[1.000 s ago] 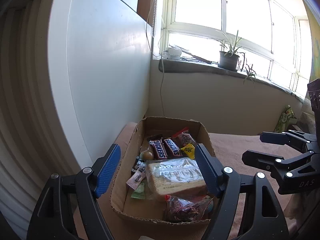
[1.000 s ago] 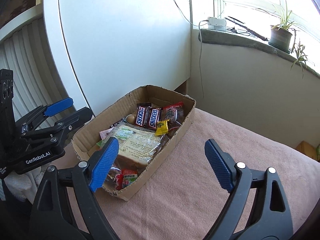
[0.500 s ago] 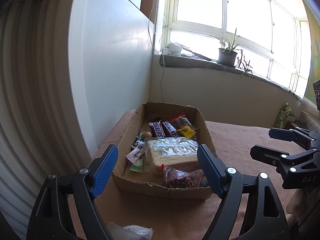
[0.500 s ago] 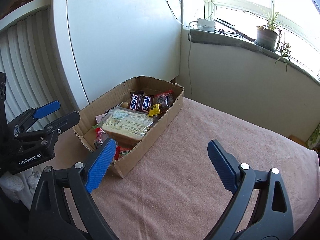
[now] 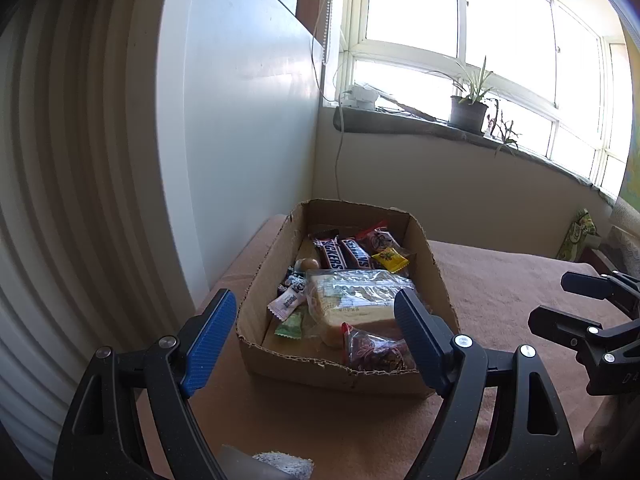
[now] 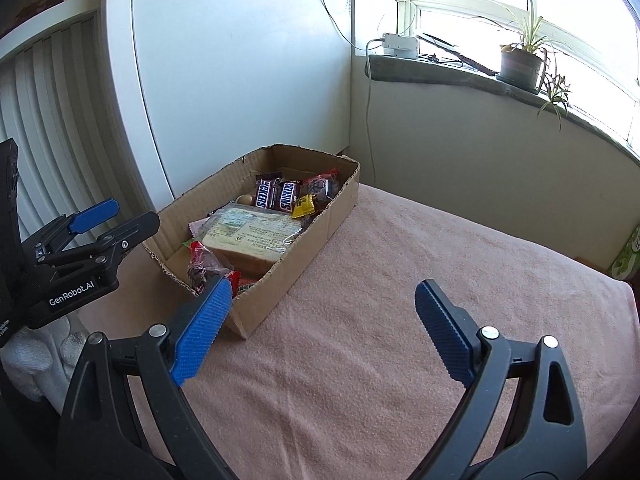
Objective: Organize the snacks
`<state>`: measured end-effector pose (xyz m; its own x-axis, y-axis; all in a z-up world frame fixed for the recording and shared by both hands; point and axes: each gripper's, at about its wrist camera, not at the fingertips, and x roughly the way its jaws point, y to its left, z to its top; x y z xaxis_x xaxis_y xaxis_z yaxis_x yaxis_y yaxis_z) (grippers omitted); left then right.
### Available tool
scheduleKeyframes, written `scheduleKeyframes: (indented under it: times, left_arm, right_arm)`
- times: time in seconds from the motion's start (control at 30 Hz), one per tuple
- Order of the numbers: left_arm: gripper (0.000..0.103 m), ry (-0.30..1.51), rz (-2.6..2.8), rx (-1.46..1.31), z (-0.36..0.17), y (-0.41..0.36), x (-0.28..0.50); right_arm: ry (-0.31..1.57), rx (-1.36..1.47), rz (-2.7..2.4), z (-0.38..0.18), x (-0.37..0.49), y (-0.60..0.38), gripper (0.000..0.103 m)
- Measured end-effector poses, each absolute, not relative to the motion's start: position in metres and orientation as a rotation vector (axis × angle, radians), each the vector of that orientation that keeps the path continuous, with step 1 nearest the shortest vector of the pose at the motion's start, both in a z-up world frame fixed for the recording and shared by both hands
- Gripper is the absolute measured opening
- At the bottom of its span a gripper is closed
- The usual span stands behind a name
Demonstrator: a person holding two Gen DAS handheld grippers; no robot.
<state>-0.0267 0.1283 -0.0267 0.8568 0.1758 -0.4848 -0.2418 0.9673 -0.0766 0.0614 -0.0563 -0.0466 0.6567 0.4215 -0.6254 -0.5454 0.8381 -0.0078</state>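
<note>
Cardboard box (image 5: pixel 336 372) sits on the pink cloth (image 6: pixel 380 360) that covers the bench, near the corner where the white cabinet (image 6: pixel 240 72) meets the wall under the windowsill (image 5: pixel 440 126). I see the box open at the top and filled with snacks. Two Snickers bars (image 5: pixel 344 254) lie side by side toward the far end, with a small yellow candy packet (image 5: pixel 390 260) just to their right and a red-trimmed clear packet (image 5: pixel 378 240) behind it. A wrapped loaf of sliced bread (image 5: pixel 352 304) takes up the middle of the box. At the near end lies a clear bag of dark red sweets (image 5: pixel 376 350). Small wrapped candies, one pink-white (image 5: pixel 286 302) and one green (image 5: pixel 292 326), lie along the left wall of the box.

I hold the left gripper (image 5: pixel 312 332) in front of the near end of the box, its blue fingers (image 5: pixel 208 336) spread wide and holding nothing. The right gripper (image 6: pixel 324 334) hovers over bare cloth to the right of the box, its fingers (image 6: pixel 202 330) likewise spread wide and empty. A gloved hand (image 6: pixel 36 356) shows under the left gripper in the right wrist view. A potted plant (image 6: pixel 520 62) stands on the windowsill.
</note>
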Motion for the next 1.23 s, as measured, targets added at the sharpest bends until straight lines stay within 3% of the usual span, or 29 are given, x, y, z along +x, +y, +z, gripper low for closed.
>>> scheduleKeyframes:
  times: [1.23]
  left_arm:
    - [0.081,0.478,0.215,-0.114,-0.0248,0.1247,-0.0261]
  right_arm:
    - [0.676,-0.186,0.542,-0.0545,0.0633,-0.0652,0.095]
